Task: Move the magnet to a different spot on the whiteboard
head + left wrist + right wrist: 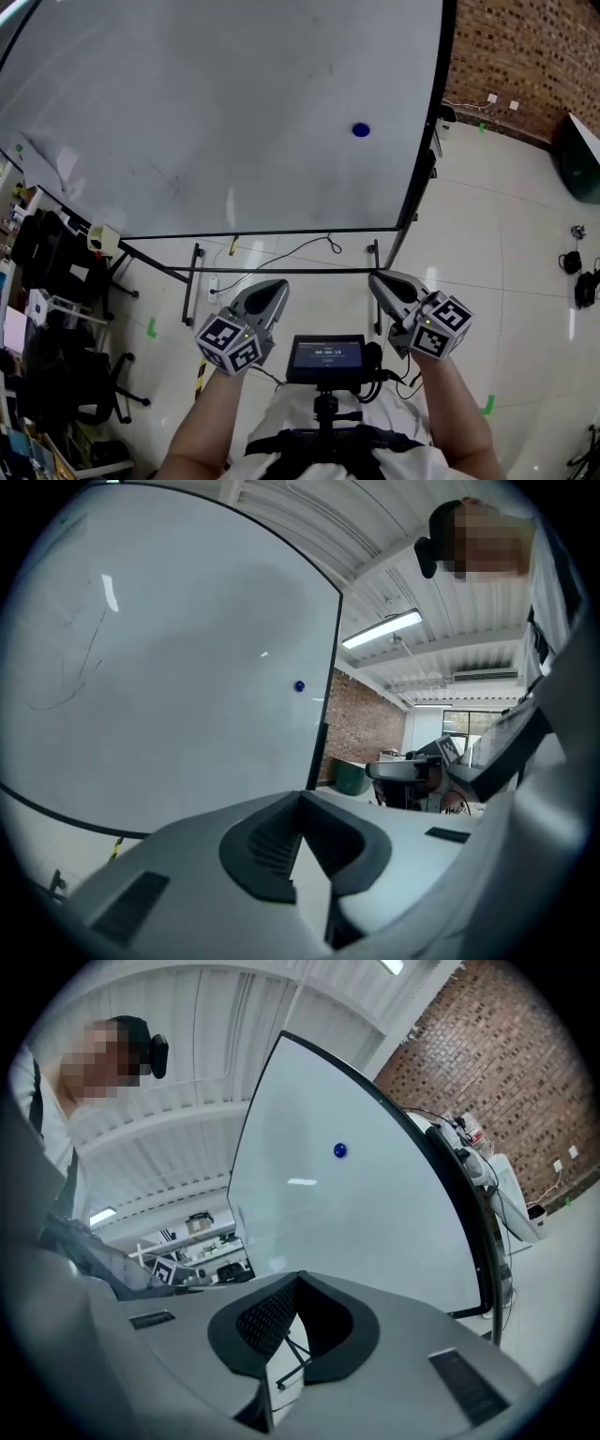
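Left claw (274,286) closed, empty, right claw (378,278) likewise, magnet (361,130) on whiteboard (187,112)

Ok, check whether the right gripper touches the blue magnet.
Apart. Head view: right gripper sits below the whiteboard, blue magnet up on it.
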`<action>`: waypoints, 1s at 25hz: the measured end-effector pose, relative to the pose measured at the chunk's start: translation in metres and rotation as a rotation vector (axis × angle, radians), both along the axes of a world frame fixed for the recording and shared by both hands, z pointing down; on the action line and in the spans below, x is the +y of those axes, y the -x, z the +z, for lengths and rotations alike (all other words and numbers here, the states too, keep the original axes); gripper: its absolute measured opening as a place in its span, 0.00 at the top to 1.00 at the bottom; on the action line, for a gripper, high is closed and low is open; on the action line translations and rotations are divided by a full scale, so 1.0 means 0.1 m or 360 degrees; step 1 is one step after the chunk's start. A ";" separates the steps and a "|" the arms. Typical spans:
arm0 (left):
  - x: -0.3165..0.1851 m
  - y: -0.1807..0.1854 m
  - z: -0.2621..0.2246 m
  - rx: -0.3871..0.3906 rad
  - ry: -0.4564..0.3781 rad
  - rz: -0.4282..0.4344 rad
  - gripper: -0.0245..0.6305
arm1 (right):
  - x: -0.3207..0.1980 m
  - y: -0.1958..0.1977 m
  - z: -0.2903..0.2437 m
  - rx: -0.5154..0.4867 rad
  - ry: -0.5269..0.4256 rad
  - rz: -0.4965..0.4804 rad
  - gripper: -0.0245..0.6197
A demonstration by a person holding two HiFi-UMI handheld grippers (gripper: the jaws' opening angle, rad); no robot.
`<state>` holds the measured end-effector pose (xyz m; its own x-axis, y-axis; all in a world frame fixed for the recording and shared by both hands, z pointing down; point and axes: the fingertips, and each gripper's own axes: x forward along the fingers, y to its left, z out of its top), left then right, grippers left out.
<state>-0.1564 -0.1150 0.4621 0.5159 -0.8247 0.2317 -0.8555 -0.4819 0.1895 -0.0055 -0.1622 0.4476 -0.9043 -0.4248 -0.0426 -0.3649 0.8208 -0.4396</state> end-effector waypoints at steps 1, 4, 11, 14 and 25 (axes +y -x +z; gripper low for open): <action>0.07 0.05 0.03 0.0014 0.0012 0.0021 0.93 | 0.08 0.04 -0.03 0.0013 -0.0002 0.0012 0.91; 0.25 0.22 0.06 0.0064 0.0036 0.0075 0.93 | 0.29 0.17 -0.13 0.0042 -0.0013 0.0065 0.91; 0.62 0.40 0.16 0.0114 0.0070 0.0222 0.93 | 0.72 0.37 -0.13 0.0078 -0.0018 0.0192 0.91; 0.76 0.41 0.21 0.0140 0.0084 0.0264 0.93 | 0.89 0.34 -0.12 0.0091 -0.0016 0.0238 0.91; 1.12 0.64 0.39 0.0181 0.0147 0.0297 0.93 | 1.32 0.60 -0.01 0.0073 0.0005 0.0262 0.91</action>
